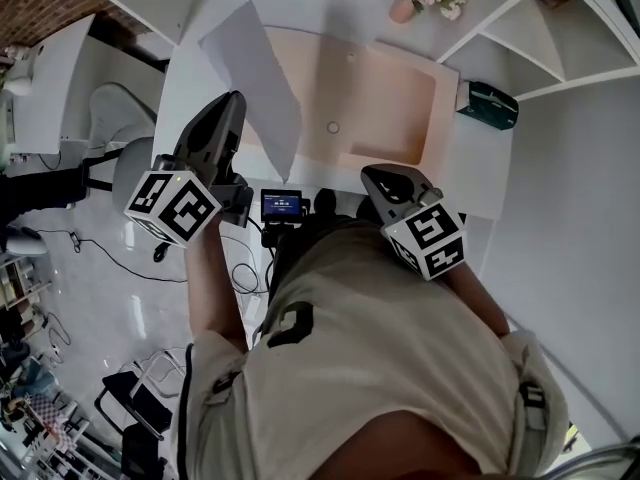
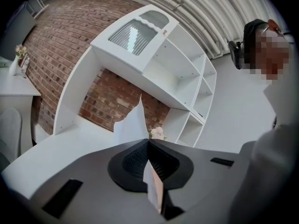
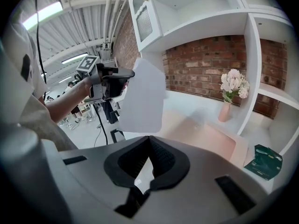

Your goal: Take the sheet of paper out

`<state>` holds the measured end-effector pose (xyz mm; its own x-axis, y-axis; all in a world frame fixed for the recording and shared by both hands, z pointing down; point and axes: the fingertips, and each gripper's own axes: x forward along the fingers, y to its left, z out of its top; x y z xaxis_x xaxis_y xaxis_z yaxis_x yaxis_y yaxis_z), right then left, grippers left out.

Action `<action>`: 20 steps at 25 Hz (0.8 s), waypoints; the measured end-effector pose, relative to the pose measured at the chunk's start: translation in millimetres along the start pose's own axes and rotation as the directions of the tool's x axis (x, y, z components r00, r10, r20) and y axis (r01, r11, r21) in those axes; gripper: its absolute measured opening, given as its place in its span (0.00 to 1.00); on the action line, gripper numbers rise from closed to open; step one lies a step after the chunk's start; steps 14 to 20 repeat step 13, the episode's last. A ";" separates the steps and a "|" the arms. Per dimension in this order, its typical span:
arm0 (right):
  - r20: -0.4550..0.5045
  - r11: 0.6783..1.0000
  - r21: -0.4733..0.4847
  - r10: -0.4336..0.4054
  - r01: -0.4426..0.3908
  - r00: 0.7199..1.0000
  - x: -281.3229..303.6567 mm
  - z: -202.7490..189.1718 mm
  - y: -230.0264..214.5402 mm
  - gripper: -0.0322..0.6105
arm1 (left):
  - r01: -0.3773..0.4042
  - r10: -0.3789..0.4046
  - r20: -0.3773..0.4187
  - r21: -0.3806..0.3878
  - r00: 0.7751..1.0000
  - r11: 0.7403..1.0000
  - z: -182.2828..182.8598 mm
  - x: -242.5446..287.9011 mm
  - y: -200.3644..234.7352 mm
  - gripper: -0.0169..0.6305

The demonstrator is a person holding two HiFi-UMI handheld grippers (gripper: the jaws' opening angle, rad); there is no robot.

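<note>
Paper sheet (image 1: 255,68) clamped in my left gripper (image 1: 237,100) fingers, held up; right gripper (image 3: 148,139) closed, empty. Next I'd carry it clear.

Bright, even light all round, and the white tabletop (image 1: 190,88) was nearly washed out in the head view. A strip light (image 3: 44,13) glowed overhead in the right gripper view. The sheet of paper (image 3: 142,97) threw only a faint, soft shadow on the pink mat (image 3: 205,139). Both gripper views bowed hard at the edges, with black corners and curved shelf (image 2: 177,73) lines. Up close, the left claw (image 2: 148,143) and right claw (image 3: 149,138) looked soft.
</note>
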<state>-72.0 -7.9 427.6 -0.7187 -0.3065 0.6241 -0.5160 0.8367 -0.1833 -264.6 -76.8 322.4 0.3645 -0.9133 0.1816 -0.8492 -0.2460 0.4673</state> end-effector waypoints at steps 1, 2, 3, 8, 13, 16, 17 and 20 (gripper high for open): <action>-0.003 1.000 -0.001 0.009 -0.009 1.000 -0.5 1.3 -1.5 0.08 | -0.007 0.007 -0.007 0.002 1.000 1.000 -0.6 0.2 -0.5 0.05; -0.003 1.000 -0.003 0.018 -0.018 1.000 -1.0 3.1 -2.9 0.08 | -0.013 0.013 -0.015 0.004 1.000 1.000 -1.2 1.1 -1.3 0.05; -0.001 1.000 -0.007 0.028 -0.028 1.000 -0.8 5.2 -4.5 0.08 | -0.018 0.018 -0.023 0.008 1.000 1.000 -1.2 2.8 -2.1 0.05; 0.003 0.999 -0.001 0.042 -0.042 0.999 -1.7 4.9 -17.4 0.08 | -0.018 0.018 -0.030 0.022 0.999 1.000 0.7 16.8 -7.8 0.05; 0.001 0.999 0.005 0.043 -0.043 0.999 -5.2 2.4 -27.0 0.08 | -0.014 0.016 -0.052 0.027 0.999 1.000 -4.1 24.3 -12.8 0.05; 0.001 0.999 0.005 0.043 -0.043 0.999 -5.2 2.4 -27.0 0.08 | -0.014 0.016 -0.052 0.027 0.999 1.000 -4.1 24.3 -12.8 0.05; 0.001 0.999 0.005 0.043 -0.043 0.999 -5.2 2.4 -27.0 0.08 | -0.014 0.016 -0.052 0.027 0.999 1.000 -4.1 24.3 -12.8 0.05; 0.001 0.999 0.005 0.043 -0.043 0.999 -5.2 2.4 -27.0 0.08 | -0.014 0.016 -0.052 0.027 0.999 1.000 -4.1 24.3 -12.8 0.05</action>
